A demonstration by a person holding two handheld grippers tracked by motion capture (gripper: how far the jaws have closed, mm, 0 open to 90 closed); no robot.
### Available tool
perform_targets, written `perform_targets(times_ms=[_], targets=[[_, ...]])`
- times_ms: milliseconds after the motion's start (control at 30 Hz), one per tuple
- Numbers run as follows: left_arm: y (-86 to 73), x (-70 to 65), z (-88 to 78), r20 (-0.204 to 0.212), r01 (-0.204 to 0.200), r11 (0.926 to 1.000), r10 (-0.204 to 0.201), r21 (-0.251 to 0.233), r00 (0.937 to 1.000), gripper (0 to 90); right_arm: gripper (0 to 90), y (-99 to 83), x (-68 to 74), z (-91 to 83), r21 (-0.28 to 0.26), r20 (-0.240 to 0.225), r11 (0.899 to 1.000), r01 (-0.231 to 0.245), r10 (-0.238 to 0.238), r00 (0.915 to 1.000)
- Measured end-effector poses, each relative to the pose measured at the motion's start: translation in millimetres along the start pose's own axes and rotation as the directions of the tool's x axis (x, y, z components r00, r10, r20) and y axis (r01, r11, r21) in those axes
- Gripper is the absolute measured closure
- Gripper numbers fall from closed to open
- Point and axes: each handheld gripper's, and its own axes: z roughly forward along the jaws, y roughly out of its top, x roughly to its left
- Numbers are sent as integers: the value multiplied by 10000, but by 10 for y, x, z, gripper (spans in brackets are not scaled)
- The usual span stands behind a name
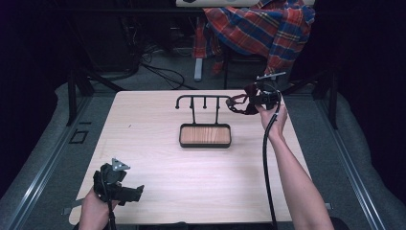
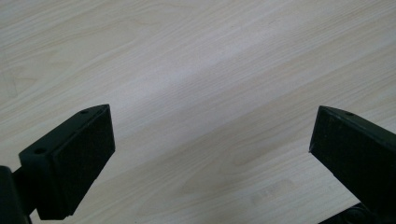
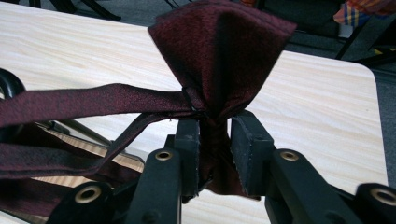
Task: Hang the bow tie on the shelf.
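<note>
Right tongs (image 3: 215, 140) pinch a bow tie (image 3: 219, 56) at the rack's (image 1: 203, 101) three o'clock end; left tongs (image 2: 210, 154) gape wide over bare bench (image 2: 196, 70).

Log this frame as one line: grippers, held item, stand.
right gripper: shut on bow tie, at stand's right end | strap: reaches stand | left gripper: open, over bare table, near-left corner

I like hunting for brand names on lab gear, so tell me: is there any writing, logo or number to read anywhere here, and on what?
None can be read.
The dark red bow tie, clamped in the right gripper, is plain cloth.
The black rack and its wooden tray bear no label.
The open left gripper, the table and the plaid shirt show no lettering.
</note>
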Motion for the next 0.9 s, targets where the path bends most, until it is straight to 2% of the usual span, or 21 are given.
perform_targets(times_ms=[167, 367, 400, 467, 533, 733, 800, 867, 900], targets=[[0, -5, -1, -6, 5, 10000, -5, 14, 10000, 1, 704, -60, -22, 30, 126, -278, 9996, -253, 256, 9993], [-1, -3, -2, -3, 8, 10000, -8, -6, 10000, 1, 674, -140, -17, 88, 513, -594, 9981, -341, 372, 9975], [-1, -3, -2, -3, 8, 10000, -8, -6, 10000, 2, 674, -140, -17, 88, 513, -594, 9981, -341, 372, 9975], [0, -5, -1, -6, 7, 10000, -7, 7, 10000, 1, 663, -179, -9, 121, 803, -878, 9964, -279, 349, 9955], [1, -6, -2, -12, 6, 10000, -6, 9, 10000, 1, 657, -198, 11, 138, 852, -910, 9961, -216, 294, 9954], [1, -6, -1, -15, 7, 10000, -7, 13, 10000, 2, 620, -262, 135, 161, 1185, -1442, 9920, 430, -257, 9892], [1, -6, -1, -12, 9, 10000, -9, 9, 10000, 2, 616, -265, 152, 155, 1225, -1478, 9909, 563, -379, 9883], [0, -5, -2, -8, 7, 10000, -7, 8, 10000, 1, 602, -272, 198, 137, 1279, -1639, 9891, 728, -513, 9851], [0, -4, -2, -3, 6, 10000, -6, 8, 10000, 2, 590, -276, 226, 114, 1311, -1752, 9863, 999, -762, 9816]])
